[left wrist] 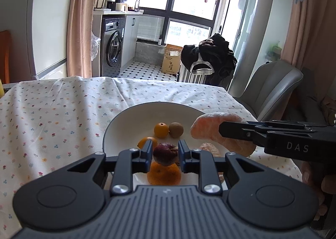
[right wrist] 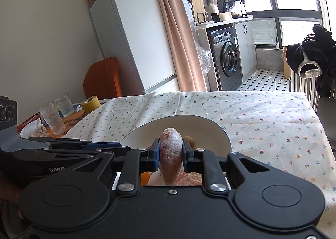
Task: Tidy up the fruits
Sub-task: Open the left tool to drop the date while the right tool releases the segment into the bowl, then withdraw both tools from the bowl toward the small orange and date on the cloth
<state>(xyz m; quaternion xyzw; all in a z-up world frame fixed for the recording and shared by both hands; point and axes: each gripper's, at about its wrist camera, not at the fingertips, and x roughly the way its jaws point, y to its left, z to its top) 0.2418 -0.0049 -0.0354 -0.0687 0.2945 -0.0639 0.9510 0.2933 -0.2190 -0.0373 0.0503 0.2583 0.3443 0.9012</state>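
Through the left wrist camera, we see our left tool [left wrist: 164,151] clenched on a dark purple wrinkled round fruit [left wrist: 165,153], poised over the round white ceramic plate [left wrist: 126,119] so it can drop among the fruits gathered there: a small orange citrus [left wrist: 161,130], a brown kiwi [left wrist: 176,130] beside it at the far side, and a bigger orange tangerine [left wrist: 163,173] directly beneath. Our right tool [left wrist: 233,134] comes in from the right, gripping a pale pink peeled pomelo segment [left wrist: 210,127] over the plate's right rim.

Through the right wrist camera, that segment [right wrist: 171,155] stands upright between the clamped fingers, presumably squeezed across its narrow width for a firm hold. The plate [right wrist: 210,131] lies just beyond on the floral-clothed surface [right wrist: 273,125].
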